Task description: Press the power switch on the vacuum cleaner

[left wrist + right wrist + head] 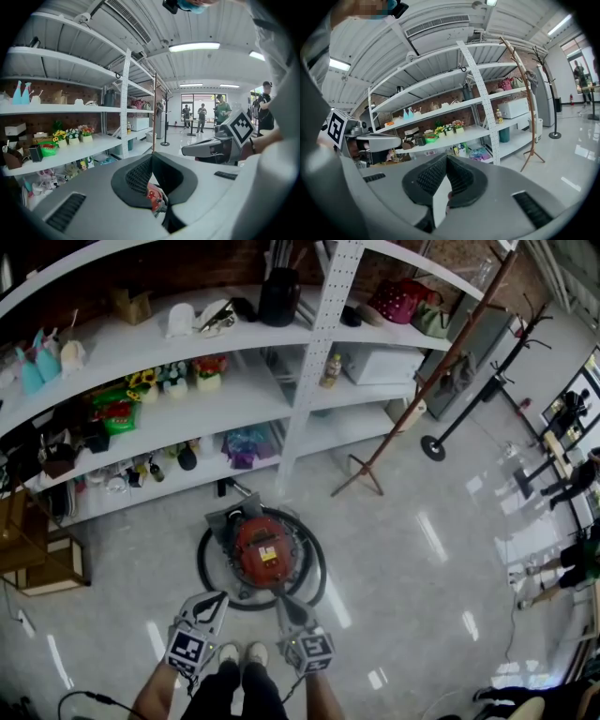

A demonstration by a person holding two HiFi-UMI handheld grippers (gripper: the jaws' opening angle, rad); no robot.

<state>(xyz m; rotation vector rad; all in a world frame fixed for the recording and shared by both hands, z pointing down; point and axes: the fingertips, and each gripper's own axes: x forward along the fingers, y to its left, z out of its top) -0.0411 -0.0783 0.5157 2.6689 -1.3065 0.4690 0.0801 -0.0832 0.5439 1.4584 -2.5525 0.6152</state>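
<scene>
- Bright, even indoor light comes from ceiling strip lights [194, 47].
- The glossy floor [427, 540] carries white streaks of glare.
- Wide-angle bending curves the shelves [187, 343], and both gripper views have black corners.
- The left claw [151, 157] and right claw [446, 158], close to the lens, look soft.

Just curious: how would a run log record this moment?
vacuum cleaner: on floor | left gripper: shut, empty | right gripper: shut, empty

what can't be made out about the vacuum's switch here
Power switch: too small to pick out on the red vacuum cleaner in the head view.
Left gripper view: the left gripper hides all but a sliver of it.
Right gripper view: the right gripper blocks the view down; no switch shows.
</scene>
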